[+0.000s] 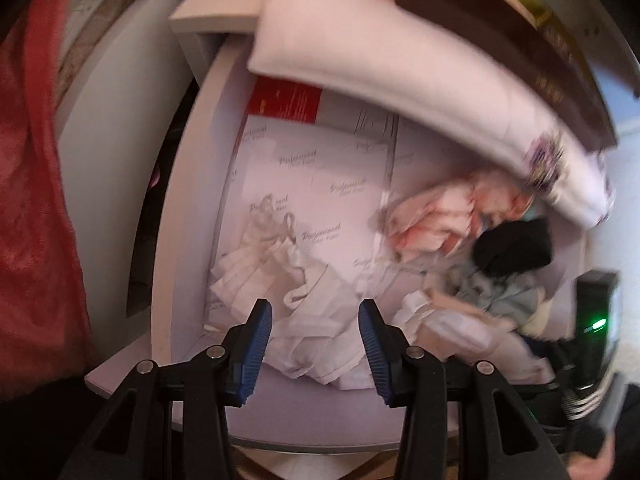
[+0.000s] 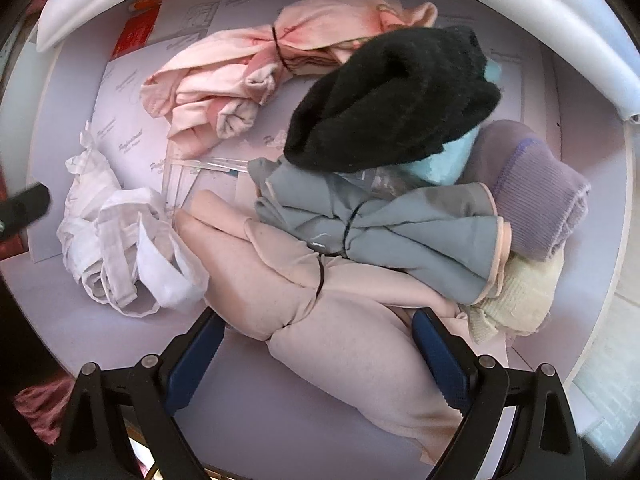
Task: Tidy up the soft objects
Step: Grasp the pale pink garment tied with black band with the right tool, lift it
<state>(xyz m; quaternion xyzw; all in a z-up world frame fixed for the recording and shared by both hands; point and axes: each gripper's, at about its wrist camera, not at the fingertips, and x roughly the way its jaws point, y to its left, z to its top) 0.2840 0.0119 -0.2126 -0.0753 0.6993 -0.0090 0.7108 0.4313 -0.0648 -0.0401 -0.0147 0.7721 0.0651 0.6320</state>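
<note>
An open pale drawer (image 1: 180, 240) holds soft bundles. My left gripper (image 1: 315, 310) points down just over a crumpled white cloth (image 1: 272, 280), jaws apart, nothing pinched. Its black tip shows in the right wrist view at the left edge, beside the white cloth (image 2: 116, 240). My right gripper (image 2: 316, 318) stands wide open astride a beige tights bundle (image 2: 360, 320) tied with a black band and lying on the drawer floor. Beyond lie a grey-blue bundle (image 2: 400, 224), a black knit piece (image 2: 392, 100) and a pink bundle (image 2: 240, 68).
A purple sock (image 2: 536, 196) and a cream sock (image 2: 516, 296) sit at the drawer's right side. Printed paper lines the floor, with a red box (image 1: 284, 100) at the back. A white padded cover (image 1: 400, 68) overhangs the drawer. Red fabric (image 1: 32, 160) hangs at the left.
</note>
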